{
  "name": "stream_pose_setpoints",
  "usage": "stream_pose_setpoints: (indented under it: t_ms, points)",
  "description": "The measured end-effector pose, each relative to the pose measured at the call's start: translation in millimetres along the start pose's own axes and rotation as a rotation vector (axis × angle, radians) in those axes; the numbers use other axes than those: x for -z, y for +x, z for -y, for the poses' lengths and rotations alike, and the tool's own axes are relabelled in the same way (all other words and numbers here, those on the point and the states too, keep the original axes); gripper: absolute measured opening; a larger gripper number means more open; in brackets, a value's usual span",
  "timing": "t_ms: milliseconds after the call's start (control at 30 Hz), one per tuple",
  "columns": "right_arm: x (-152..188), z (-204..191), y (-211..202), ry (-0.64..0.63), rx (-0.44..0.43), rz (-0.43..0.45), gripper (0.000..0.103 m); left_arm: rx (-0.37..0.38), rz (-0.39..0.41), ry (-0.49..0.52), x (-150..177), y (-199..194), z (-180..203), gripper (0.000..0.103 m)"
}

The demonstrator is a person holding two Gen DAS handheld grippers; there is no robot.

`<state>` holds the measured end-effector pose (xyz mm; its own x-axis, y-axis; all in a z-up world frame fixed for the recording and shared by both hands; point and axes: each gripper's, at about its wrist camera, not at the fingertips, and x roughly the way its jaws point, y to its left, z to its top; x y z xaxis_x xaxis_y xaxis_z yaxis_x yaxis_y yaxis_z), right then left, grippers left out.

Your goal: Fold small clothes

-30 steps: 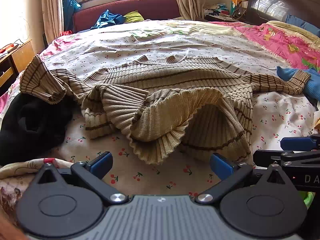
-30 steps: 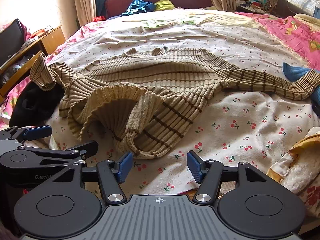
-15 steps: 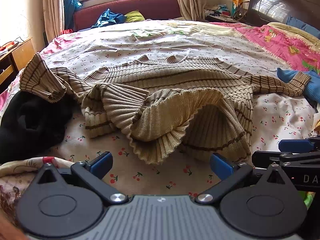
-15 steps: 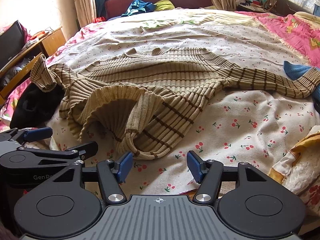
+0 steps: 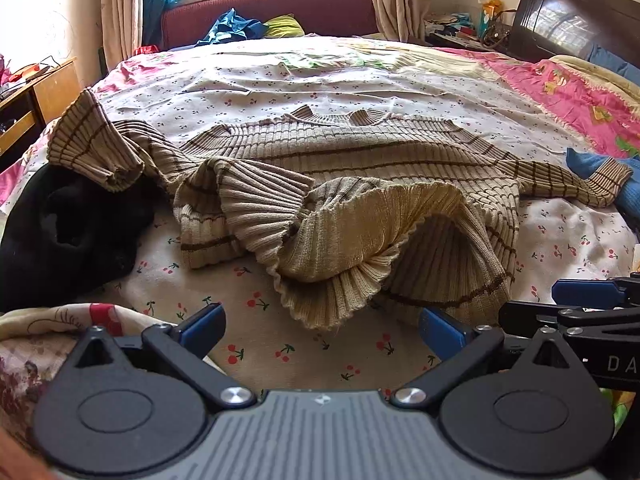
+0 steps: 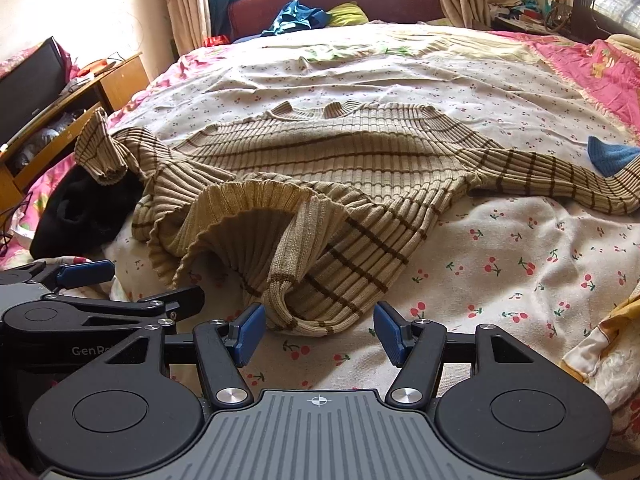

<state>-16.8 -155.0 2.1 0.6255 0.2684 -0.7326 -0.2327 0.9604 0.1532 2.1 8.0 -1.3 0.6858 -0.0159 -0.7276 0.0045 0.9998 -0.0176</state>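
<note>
A beige ribbed knit sweater with thin brown stripes (image 5: 360, 168) (image 6: 360, 160) lay spread on the bed's white cherry-print sheet (image 5: 280, 344) (image 6: 520, 264), neckline toward the far window. Its near hem was rumpled and turned up, showing the paler inner face. One sleeve stretched flat away from the sweater body to a blue knit garment (image 5: 632, 188) (image 6: 612, 156), its cuff touching that garment; the other sleeve rose in a bunched fold beside the sweater body, resting against a black crumpled garment (image 5: 60, 232) (image 6: 80, 208). A pink patterned quilt (image 5: 568, 92) (image 6: 608, 64) covered the bed beyond the flat sleeve.

The left tool (image 5: 320, 328) hovered just short of the sweater's turned-up hem, its blue-padded fingers (image 5: 200, 324) spread wide and holding nothing. The right tool (image 6: 320, 332) sat at the sweater's nearest hem corner, its fingers (image 6: 248, 332) parted to either side of that corner and holding nothing; whether the pads touched the knit could not be told. Each tool appeared at the edge of the other's view, the two side by side along the sweater's near hem.
</note>
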Motion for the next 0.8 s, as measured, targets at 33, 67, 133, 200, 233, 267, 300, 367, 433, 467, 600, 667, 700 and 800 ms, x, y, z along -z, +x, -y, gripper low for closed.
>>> stream_pose_setpoints:
  t_ms: [33, 67, 133, 200, 233, 267, 300, 367, 433, 467, 600, 667, 700, 800]
  points:
    - [0, 0, 0, -0.002, -0.002, 0.000, 0.060, -0.002, 0.000, 0.000, 0, 0, 0, 0.103]
    - [-1, -1, 1, -0.005, -0.003, 0.001, 0.060, -0.004, 0.001, -0.001, 0, 0, 0, 0.103]
    - [-2, -2, 1, -0.016, -0.005, 0.003, 0.060, -0.007, -0.001, -0.003, -1, 0, -1, 0.103]
    - [-3, -3, 2, -0.024, -0.010, 0.004, 0.060, -0.008, -0.003, -0.011, -2, 0, -3, 0.103]
    - [-4, -4, 3, -0.028, -0.014, 0.006, 0.060, -0.007, -0.004, -0.015, -3, 0, -4, 0.103]
    - [-5, -4, 3, -0.031, -0.020, 0.008, 0.060, -0.005, -0.006, -0.020, -3, 0, -6, 0.103]
    - [-6, -5, 4, -0.033, -0.026, 0.010, 0.060, -0.002, -0.008, -0.023, -4, 0, -7, 0.103]
    - [-9, -5, 5, -0.042, -0.032, 0.011, 0.060, 0.006, -0.006, -0.017, -7, -1, -11, 0.103]
    - [-12, -6, 9, -0.053, -0.029, 0.007, 0.060, 0.009, -0.002, -0.005, -9, -1, -14, 0.103]
    - [-14, -6, 11, -0.057, -0.030, 0.005, 0.060, 0.006, 0.003, 0.003, -11, -1, -18, 0.103]
    - [-20, -8, 23, -0.077, -0.041, -0.010, 0.060, -0.010, 0.032, 0.038, -18, -1, -33, 0.103]
    - [-22, -9, 31, -0.085, -0.067, -0.026, 0.057, 0.010, 0.034, 0.055, -20, 2, -39, 0.103]
    - [-23, -11, 35, -0.090, -0.086, -0.036, 0.052, 0.013, 0.029, 0.075, -20, 3, -40, 0.103]
    - [-27, -13, 50, -0.090, -0.136, -0.072, 0.015, 0.008, 0.012, 0.125, -22, 10, -45, 0.103]
